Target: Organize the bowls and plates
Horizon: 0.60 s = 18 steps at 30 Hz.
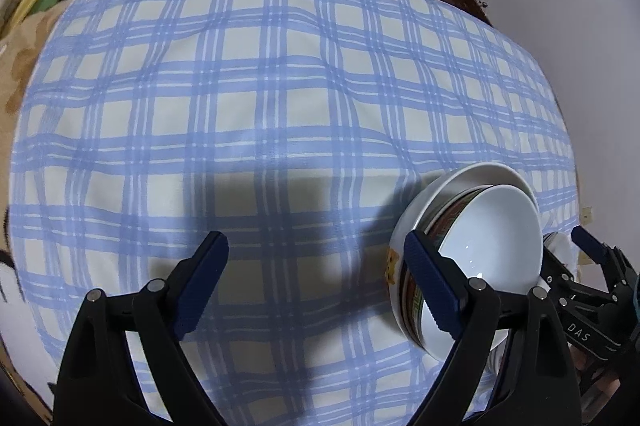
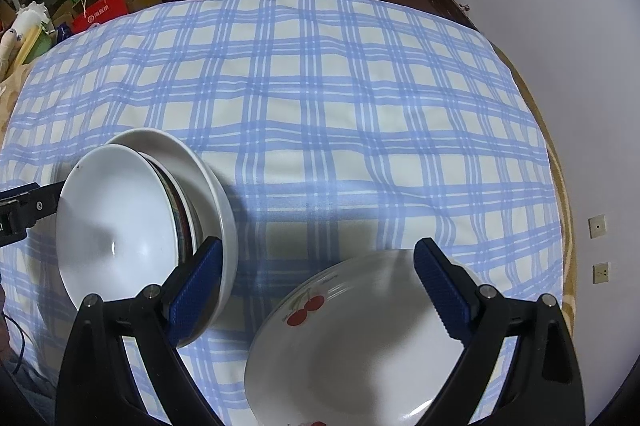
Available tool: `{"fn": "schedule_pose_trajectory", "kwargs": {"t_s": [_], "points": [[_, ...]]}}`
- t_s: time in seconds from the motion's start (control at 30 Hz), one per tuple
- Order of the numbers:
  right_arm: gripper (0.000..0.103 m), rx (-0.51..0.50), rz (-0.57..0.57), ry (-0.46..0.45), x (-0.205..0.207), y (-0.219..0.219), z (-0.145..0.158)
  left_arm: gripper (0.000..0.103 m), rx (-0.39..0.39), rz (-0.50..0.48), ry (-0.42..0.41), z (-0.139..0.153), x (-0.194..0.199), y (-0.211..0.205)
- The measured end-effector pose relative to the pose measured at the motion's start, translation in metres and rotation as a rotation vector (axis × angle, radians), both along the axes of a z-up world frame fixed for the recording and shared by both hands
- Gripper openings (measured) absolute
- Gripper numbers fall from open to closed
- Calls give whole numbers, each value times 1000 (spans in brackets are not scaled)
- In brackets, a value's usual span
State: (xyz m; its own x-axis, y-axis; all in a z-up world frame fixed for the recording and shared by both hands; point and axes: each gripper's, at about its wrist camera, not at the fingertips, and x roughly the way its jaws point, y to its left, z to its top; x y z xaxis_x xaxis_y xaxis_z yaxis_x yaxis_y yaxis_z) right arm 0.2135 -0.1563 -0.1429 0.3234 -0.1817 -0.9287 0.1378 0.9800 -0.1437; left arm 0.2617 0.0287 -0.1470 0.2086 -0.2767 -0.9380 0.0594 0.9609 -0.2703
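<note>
Table under blue-and-white checked cloth (image 2: 340, 130), cluttered room beyond. Nested stack (image 2: 132, 226) at near left: white bowl (image 2: 116, 226) on top, patterned bowl (image 1: 412, 290) beneath, white plate (image 2: 208, 186) at the bottom (three pieces counted). One cherry-printed plate (image 2: 352, 342) near right, just beside the stack. Left gripper (image 1: 316, 282) and right gripper (image 2: 320, 290) both with jaws spread, holding nothing. Advised, apparently: pinch cherry plate by its rim, lift level.
</note>
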Motion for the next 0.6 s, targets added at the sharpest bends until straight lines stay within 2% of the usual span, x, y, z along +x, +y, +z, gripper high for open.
{"fn": "schedule_pose_trajectory", "kwargs": {"t_s": [0.23, 0.4, 0.6], "points": [[100, -19, 15, 40, 3, 0, 1, 84, -34, -26, -7, -1, 1, 4], [100, 7, 2, 52, 1, -7, 0, 83, -85, -38, 7, -3, 5, 5], [100, -30, 0, 46, 1, -2, 3, 83, -56, -45, 3, -1, 4, 2]]}}
